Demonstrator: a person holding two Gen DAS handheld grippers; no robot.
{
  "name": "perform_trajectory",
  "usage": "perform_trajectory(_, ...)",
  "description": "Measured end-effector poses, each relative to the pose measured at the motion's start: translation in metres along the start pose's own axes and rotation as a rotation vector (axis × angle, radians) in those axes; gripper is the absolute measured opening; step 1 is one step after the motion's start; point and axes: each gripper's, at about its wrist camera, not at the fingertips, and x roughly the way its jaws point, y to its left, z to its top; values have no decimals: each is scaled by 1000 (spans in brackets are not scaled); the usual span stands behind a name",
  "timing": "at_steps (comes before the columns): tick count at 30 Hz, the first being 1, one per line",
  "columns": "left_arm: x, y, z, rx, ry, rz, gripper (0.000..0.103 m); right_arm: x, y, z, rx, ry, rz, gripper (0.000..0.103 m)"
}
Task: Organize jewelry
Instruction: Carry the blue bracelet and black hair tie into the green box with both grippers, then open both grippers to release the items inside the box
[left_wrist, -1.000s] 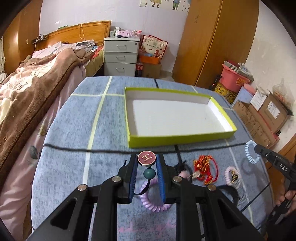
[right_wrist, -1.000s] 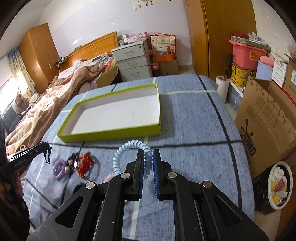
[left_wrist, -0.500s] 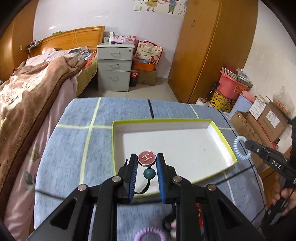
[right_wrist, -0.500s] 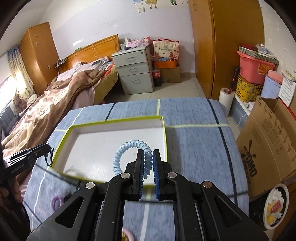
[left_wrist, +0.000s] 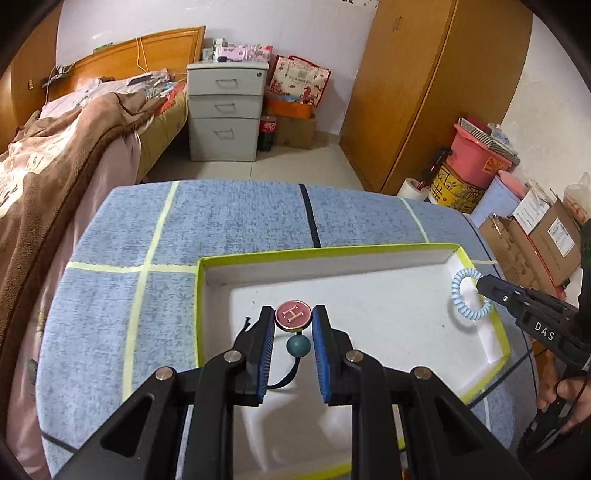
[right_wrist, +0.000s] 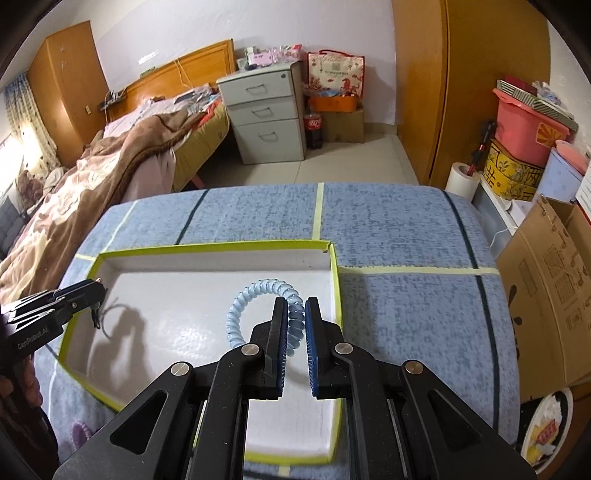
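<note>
L gripper (left_wrist: 293, 320): over the tray, jaws closed down to a narrow gap on the H disc (left_wrist: 292, 314), pinched at its edges betw the blue pads (left_wrist: 266, 354). Seen from R cam at 9 o'clock (right_wrist: 96, 286), tip over tray's left side.
H disc: red-pink w/ gold rim, faces up. A teal bead (left_wrist: 298, 345) hangs just below it at 6 o'clock, and a dark elastic loop (left_wrist: 286, 376) trails from the bead back under the pads.
R gripper (right_wrist: 295, 308): also over the tray, jaws nearly closed, clamped on the coil (right_wrist: 258, 306). In L cam it enters from 3 o'clock (left_wrist: 482, 286).
Coil: pale blue spiral hair tie, one side nipped betw the pads, rest of ring arcs out toward 10 o'clock in R cam, above tray's right end. Can't tell if it touches the floor.
Tray (left_wrist: 332, 253): shallow, white inside, lime-green rim, on the blue cloth (left_wrist: 229, 214). White floor is bare where visible.
Purple coil (right_wrist: 82, 430): on the cloth, outside the tray, 8 o'clock in R cam, partly hidden by the gripper body.
</note>
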Motion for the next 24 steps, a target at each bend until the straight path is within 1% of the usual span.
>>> perform_trajectory(12,23,0,0,-9,60,4,22,24,3,0,-37,49,-19,10)
perform_trajectory(19,24,0,1,-13,69,18,22,27,1,1,-40,60,-25,10)
perform_trajectory(24,25,0,1,-11,71,17,30,29,3,1,-49,65,-28,10)
